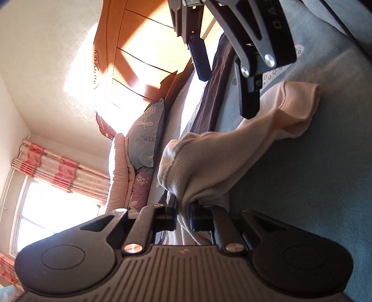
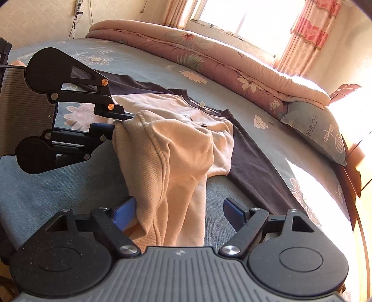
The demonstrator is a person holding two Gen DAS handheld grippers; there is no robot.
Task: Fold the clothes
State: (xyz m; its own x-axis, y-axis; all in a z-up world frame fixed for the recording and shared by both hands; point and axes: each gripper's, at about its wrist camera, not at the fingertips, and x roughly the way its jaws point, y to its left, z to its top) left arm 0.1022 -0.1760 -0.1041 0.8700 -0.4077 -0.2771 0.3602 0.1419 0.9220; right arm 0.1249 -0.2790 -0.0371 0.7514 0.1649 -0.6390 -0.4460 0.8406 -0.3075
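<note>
A peach sweatshirt (image 2: 176, 148) lies partly lifted over a dark T-shirt (image 2: 251, 162) on the bed. My left gripper (image 1: 183, 209) is shut on the sweatshirt's ribbed hem (image 1: 193, 162), holding that corner up off the sheet. From the right wrist view it (image 2: 116, 122) shows at the left, clamped on the same edge. My right gripper (image 2: 178, 201) stands open and wide. Hanging cloth falls between its blue pads (image 2: 125, 212), close to the left one, with neither pad pressing. In the left wrist view the right gripper (image 1: 226, 97) hovers above the sweatshirt's sleeve (image 1: 295, 109).
The bed has a blue flowered sheet (image 2: 58, 192). A folded pink quilt (image 2: 209, 60) lies along its far side, with a grey pillow (image 2: 320, 134) at the head end. A wooden headboard (image 1: 139, 58) stands behind. A curtained window (image 2: 244, 21) lets in strong sun.
</note>
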